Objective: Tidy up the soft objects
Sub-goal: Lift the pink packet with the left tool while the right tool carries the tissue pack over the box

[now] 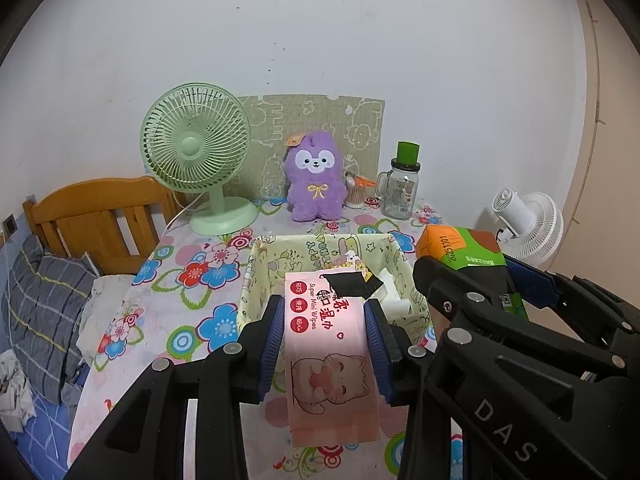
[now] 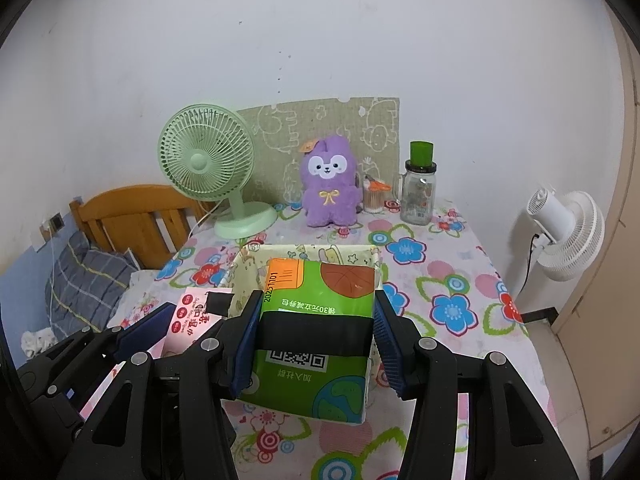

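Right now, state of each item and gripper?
left gripper: shut on pink wipes pack, above basket's near edge
right gripper: shut on green tissue pack
fabric basket: open, white items inside
purple plush: upright
glass jar: capped

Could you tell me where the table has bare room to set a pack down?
Free: the floral cloth left of the fabric basket, below the green fan, and right of it in the right wrist view. Crowded: the back edge, with purple plush and glass jar.

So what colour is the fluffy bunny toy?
Purple plush toy with a yellow bow, clearest in the right wrist view.
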`<move>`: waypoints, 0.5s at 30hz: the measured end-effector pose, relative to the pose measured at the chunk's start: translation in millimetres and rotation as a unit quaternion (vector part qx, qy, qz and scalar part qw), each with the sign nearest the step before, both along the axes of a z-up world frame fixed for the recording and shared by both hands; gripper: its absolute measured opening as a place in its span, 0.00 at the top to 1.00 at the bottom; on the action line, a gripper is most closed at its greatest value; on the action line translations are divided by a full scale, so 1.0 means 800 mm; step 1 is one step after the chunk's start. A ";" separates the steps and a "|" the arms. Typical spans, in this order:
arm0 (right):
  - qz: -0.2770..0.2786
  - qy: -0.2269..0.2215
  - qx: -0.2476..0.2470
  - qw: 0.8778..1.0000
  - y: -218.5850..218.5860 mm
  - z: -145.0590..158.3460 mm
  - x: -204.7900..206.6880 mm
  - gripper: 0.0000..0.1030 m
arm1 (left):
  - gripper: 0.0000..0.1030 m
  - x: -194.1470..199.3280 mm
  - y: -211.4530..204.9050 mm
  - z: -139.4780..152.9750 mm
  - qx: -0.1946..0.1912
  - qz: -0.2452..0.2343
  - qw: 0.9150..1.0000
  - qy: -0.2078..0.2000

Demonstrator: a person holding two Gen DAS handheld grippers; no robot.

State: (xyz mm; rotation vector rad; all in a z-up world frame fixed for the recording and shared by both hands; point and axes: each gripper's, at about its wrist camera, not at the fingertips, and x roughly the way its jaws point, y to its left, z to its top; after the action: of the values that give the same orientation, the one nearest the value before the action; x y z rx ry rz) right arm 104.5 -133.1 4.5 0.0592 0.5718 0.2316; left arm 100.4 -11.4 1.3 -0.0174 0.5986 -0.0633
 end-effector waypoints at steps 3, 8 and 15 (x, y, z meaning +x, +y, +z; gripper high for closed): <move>0.004 0.001 0.003 1.000 0.001 0.001 0.010 0.47 | 0.61 0.007 0.000 0.000 0.001 -0.001 1.000 -0.001; 0.006 0.000 0.005 1.000 0.002 0.003 0.023 0.47 | 0.61 0.017 0.000 0.001 0.003 0.001 1.000 -0.003; 0.007 0.001 0.003 1.000 0.005 0.001 0.042 0.47 | 0.61 0.034 0.001 0.001 0.004 0.000 1.000 -0.002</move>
State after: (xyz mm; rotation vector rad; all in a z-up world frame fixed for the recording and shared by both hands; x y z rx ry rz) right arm 138.4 -128.9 5.3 0.0619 0.5745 0.2480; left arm 127.8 -10.2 2.4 -0.0091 0.5950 -0.0603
